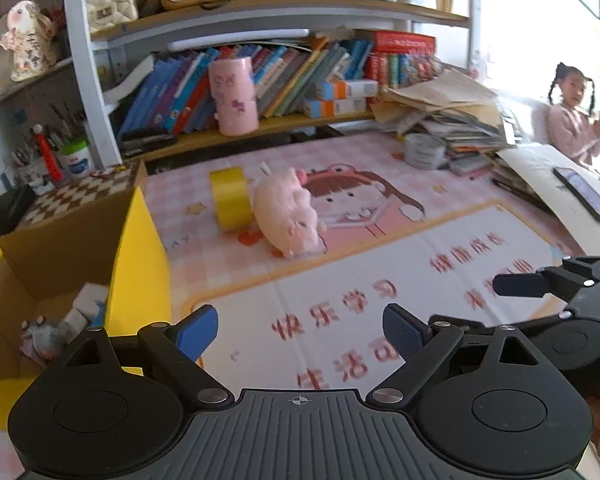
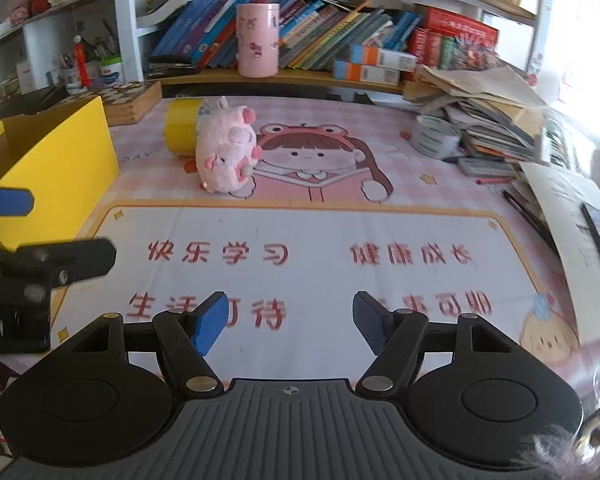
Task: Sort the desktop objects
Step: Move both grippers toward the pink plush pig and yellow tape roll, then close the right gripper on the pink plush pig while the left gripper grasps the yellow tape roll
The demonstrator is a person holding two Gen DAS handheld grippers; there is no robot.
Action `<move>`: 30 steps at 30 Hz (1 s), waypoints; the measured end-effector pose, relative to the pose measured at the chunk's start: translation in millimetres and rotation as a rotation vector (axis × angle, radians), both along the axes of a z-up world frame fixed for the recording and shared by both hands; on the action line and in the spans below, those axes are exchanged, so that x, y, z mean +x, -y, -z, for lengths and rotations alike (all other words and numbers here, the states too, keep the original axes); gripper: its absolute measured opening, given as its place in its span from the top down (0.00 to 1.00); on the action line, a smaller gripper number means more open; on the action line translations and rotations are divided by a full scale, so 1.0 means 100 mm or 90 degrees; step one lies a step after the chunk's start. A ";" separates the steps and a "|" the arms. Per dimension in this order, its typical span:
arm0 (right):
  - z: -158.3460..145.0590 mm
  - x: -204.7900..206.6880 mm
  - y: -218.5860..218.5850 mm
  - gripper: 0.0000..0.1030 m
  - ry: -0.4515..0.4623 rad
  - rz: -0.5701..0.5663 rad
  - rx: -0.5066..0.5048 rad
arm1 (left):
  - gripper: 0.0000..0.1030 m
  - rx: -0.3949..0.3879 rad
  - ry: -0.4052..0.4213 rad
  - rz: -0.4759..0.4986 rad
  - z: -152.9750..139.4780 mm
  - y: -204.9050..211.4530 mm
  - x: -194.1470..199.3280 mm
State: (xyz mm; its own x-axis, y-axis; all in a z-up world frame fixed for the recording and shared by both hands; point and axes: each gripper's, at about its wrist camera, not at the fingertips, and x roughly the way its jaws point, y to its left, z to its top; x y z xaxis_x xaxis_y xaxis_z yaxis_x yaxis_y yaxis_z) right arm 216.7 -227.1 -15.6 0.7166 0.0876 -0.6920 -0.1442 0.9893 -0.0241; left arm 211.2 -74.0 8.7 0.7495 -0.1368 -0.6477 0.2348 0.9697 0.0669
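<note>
1. A pink desk mat with a cartoon girl and red Chinese writing covers the desk; every place below is given relative to it.
2. A bookshelf packed with books stands along the mat's far edge.
3. A yellow cardboard box sits open at the mat's left edge, with a few small items inside.
4. A heap of papers and books lies on the mat's far right corner.
5. The left gripper hovers over the mat's near left part, its blue fingers wide apart and holding nothing.
6. The right gripper hovers over the mat's near middle, fingers parted, nothing between them.
7. A pink plush pig sits on the mat's far left part.
8. A yellow tape roll touches the pig from behind.
</note>
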 end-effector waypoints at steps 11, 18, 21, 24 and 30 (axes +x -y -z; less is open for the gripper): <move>0.08 0.50 0.05 0.35 -0.009 -0.110 0.021 | 0.11 0.028 0.019 -0.106 -0.10 0.03 0.50; 0.14 0.86 -0.08 0.33 -0.004 -0.164 0.029 | 0.11 0.023 0.022 -0.142 -0.15 -0.01 0.90; 0.15 1.05 -0.17 0.30 0.006 -0.175 0.031 | 0.11 0.027 0.020 -0.151 -0.14 -0.01 1.08; 0.17 1.24 -0.23 0.28 0.013 -0.179 0.036 | 0.11 0.028 0.013 -0.157 -0.13 -0.02 1.26; 0.23 1.61 -0.34 0.28 0.014 -0.181 0.051 | 0.11 0.019 -0.013 -0.168 -0.11 -0.06 1.58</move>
State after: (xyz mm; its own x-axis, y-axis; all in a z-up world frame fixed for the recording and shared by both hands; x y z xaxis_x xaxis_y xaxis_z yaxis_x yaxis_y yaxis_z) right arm 377.8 -193.5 -39.1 0.6703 0.3407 -0.6593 -0.4161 0.9082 0.0462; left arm 369.6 -67.6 19.2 0.7439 0.0801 -0.6635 -0.0237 0.9953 0.0936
